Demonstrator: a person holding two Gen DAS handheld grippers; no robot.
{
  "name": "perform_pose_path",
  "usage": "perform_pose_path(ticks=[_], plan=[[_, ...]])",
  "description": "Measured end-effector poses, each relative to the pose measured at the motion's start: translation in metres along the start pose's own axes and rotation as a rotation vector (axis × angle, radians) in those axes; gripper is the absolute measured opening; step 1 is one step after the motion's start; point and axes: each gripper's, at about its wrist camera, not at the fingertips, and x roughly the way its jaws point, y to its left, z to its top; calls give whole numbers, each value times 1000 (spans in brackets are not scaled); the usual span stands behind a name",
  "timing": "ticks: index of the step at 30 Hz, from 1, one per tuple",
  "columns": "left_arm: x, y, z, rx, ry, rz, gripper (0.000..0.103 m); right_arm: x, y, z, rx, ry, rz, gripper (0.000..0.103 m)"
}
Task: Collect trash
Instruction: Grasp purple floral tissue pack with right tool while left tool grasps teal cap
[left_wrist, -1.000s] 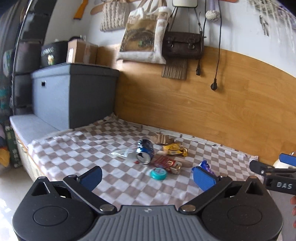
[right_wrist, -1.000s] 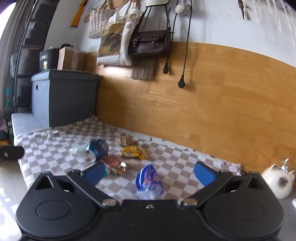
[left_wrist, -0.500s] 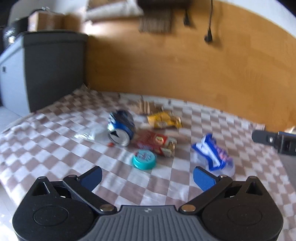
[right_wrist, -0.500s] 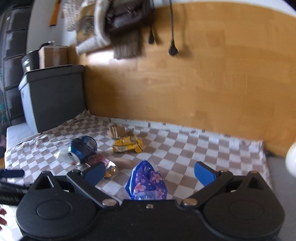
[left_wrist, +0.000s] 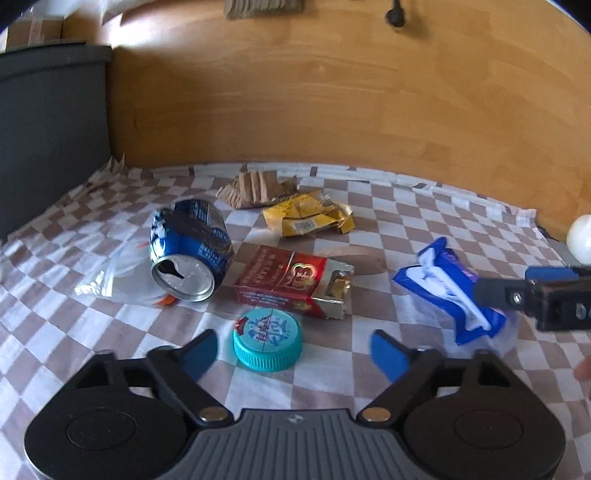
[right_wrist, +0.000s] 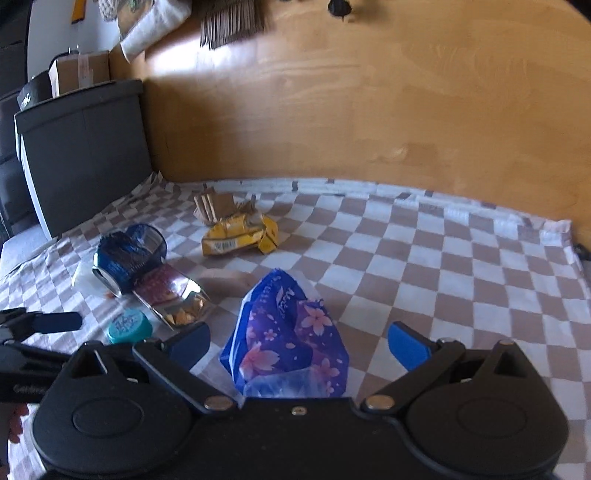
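low in the left wrist view, between the blue pads of the left tool (left_wrist: 293, 352): teal bottle cap (left_wrist: 267, 343), flat on the checked cloth (left_wrist: 424, 221) of the worktop. jaws closing, pads not yet on the cap, nothing gripped. likely light, rigid, ribbed at the rim; best pinched across that rim, low, since the printed top looks slick.

low centre of the right wrist view: blue flowered wrapper (right_wrist: 290, 339), between the pads of the right tool (right_wrist: 297, 343), jaws wide, nothing held. probably weightless, soft, crinkly, apt to slide out; best taken at the bunched middle.

centre left of the left view: crushed blue can (left_wrist: 188, 249) on its side, over a clear plastic scrap (left_wrist: 107, 277). light, dented, thin-walled; graspable across the body. just right of it, red cigarette pack (left_wrist: 291, 284), torn open, soft card, easy across its short sides. behind, upper centre: yellow wrapper (left_wrist: 306, 218) and brown crumpled paper (left_wrist: 258, 186), both limp.

against a second ago: both tools lower and nearer the litter, hanging bags and white wall gone from the top of the frame, wooden panel (left_wrist: 332, 92) filling it. left jaws narrower than then. cap then well ahead of the pads, now between them. litter itself unmoved.
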Motion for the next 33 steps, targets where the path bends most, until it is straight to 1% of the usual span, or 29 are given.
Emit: perform_pose_path(ticks=[2,4,6,9,10,12,13,14,15,16,17,19,21,23,27,33], plan=[[9,3,-1,-14,12,3,82,8,-2,0,22,20,28,103],[16,4,-3,-6,25,15,78,14,-1,0,25,36,39,99],[24,7,-5,-9,43,40,74,20,0,-1,21,59,52,86],[27,10,-4,-25,29,57,68,28,0,-3,39,103,65,79],[28,10,-4,-26,28,62,65,29,1,-4,37,106,63,76],[29,11,-2,-24,27,72,57,29,2,-5,32,112,58,66],[29,11,-1,-24,26,77,52,28,3,-6,32,115,55,64],[30,11,-1,-22,26,82,50,27,3,-6,32,120,55,59],[29,10,0,-20,27,85,50,26,3,-7,30,123,58,53],[28,8,-1,-16,29,88,50,24,4,-8,25,126,61,51],[26,7,-1,-13,30,88,50,22,5,-9,19,125,61,46],[21,4,-4,-6,33,86,50,17,6,-10,0,123,55,43],[15,1,-7,-11,38,79,50,12,7,-12,-12,126,54,36],[7,-3,-11,-17,43,73,50,6,7,-14,-16,127,48,33],[-12,-13,-14,-20,32,57,50,-11,9,-16,-37,116,40,30],[-50,-25,-12,-33,4,37,50,-44,16,-17,-68,87,34,29]])
